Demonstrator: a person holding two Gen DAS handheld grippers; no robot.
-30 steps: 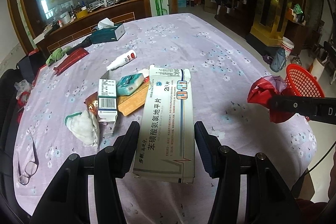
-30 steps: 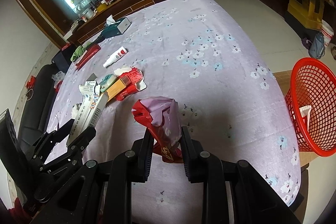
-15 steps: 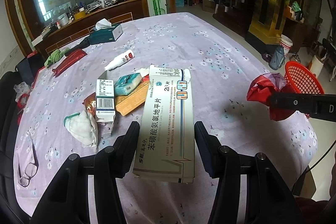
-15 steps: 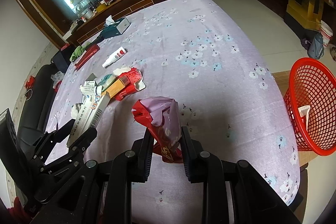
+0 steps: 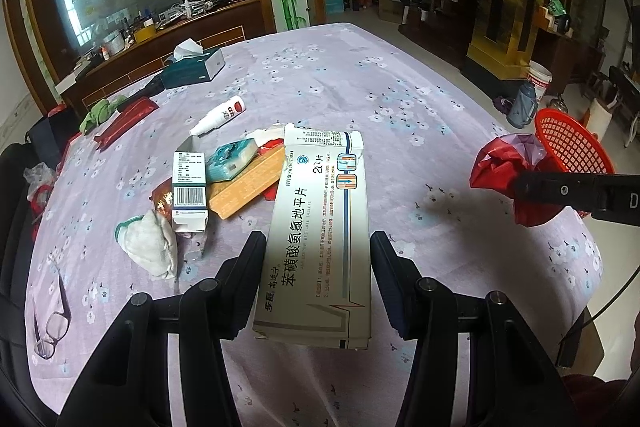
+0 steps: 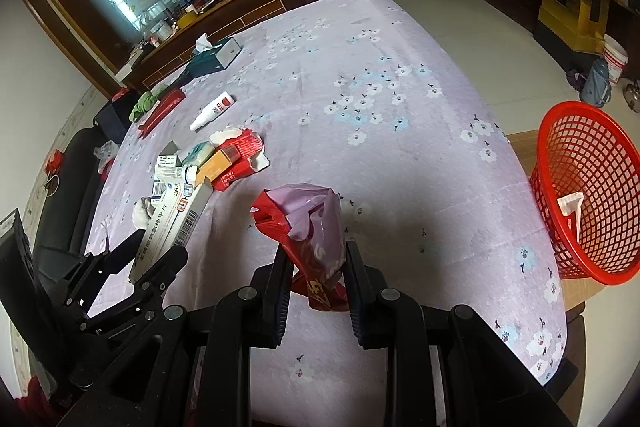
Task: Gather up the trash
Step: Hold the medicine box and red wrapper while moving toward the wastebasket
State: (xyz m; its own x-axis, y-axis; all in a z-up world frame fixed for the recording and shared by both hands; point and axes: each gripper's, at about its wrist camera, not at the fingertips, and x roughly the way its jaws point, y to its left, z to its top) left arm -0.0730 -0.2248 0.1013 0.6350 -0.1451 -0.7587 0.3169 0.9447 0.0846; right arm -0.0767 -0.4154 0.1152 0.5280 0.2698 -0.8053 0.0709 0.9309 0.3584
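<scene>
My left gripper (image 5: 318, 251) is shut on a long white medicine box (image 5: 320, 227) held above the purple flowered tablecloth (image 5: 360, 87). From the right wrist view the same box (image 6: 172, 223) and left gripper (image 6: 160, 247) sit at lower left. My right gripper (image 6: 316, 259) is shut on a crumpled red wrapper (image 6: 312, 227) with a purple lining; the wrapper (image 5: 508, 179) appears at the right of the left wrist view. A red mesh basket (image 6: 588, 187) stands beyond the table's right edge with a white scrap inside. More trash (image 5: 224, 175) lies piled mid-table.
A teal tissue box (image 5: 192, 67), a white spray bottle (image 5: 218, 117), a red pouch (image 5: 124, 119) and a green cloth lie further back. A crumpled white cloth (image 5: 150, 247) and glasses (image 5: 52, 331) sit near the left edge. A black chair (image 6: 72, 179) stands left.
Both grippers have risen slightly and kept their holds. The red basket sits a little further left in the right wrist view.
</scene>
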